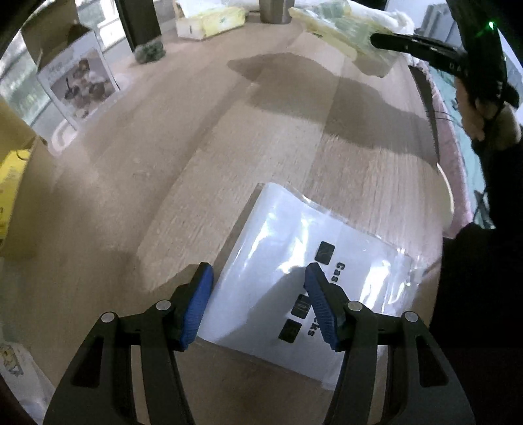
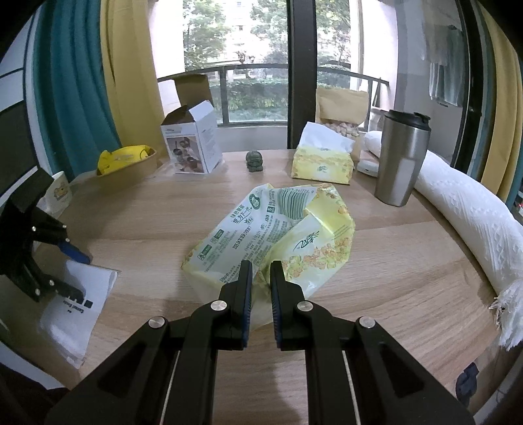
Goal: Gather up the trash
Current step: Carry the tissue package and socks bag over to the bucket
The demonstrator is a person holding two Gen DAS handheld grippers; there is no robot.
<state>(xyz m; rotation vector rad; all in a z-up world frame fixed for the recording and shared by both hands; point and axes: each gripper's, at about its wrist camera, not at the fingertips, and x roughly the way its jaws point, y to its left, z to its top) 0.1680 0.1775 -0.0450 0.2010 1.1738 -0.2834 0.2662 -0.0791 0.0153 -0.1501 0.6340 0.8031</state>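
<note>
A flat white plastic packet [image 1: 281,261] with black print lies on the wooden table [image 1: 163,163] near its front edge. My left gripper [image 1: 258,273] hangs open just over it, pointing steeply down; one blue pad is at the packet's left edge, the other over its print. In the right wrist view the same left gripper [image 2: 76,269] and packet [image 2: 78,300] show at the far left. My right gripper [image 2: 261,266] is shut on a crumpled, empty yellow tissue wrapper [image 2: 287,225], which seems held off the table. From the left wrist, the right gripper [image 1: 376,41] and wrapper [image 1: 340,29] appear top right.
At the back stand a steel tumbler [image 2: 402,157], a full yellow tissue pack [image 2: 322,163], a small green figurine [image 2: 255,161], an opened white box [image 2: 193,144] and a brown bowl holding a yellow bag [image 2: 127,163]. A paper towel roll [image 2: 464,212] lies along the right edge.
</note>
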